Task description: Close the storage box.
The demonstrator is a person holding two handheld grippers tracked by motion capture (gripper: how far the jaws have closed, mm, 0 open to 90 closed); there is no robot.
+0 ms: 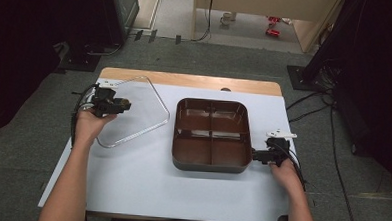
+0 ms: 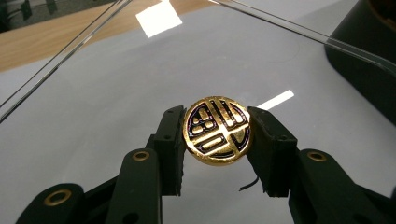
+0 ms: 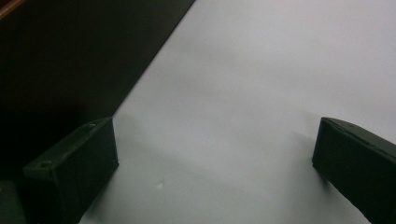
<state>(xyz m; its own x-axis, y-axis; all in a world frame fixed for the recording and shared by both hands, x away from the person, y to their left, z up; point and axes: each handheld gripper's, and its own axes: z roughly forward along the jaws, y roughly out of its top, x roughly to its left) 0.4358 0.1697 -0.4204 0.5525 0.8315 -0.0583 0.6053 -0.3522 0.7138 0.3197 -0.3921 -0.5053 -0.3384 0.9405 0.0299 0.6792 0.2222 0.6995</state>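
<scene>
- Left gripper (image 2: 217,133) fingers clamp the gold knob (image 2: 218,130) of a clear lid (image 1: 134,110), left of the tray (image 1: 210,163).
- Right gripper (image 3: 215,158) fingers wide apart, empty, at the tray's right wall on the desk (image 1: 146,183).

Gold-and-black patterned knob (image 2: 217,130); brown tray (image 1: 211,135).

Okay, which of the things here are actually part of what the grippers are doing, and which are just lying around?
In use:
- clear lid, held by its gold knob in the left gripper
- brown four-compartment tray
- right gripper, open beside the tray

Lying about:
- red cans on the far floor
- floor cables
</scene>
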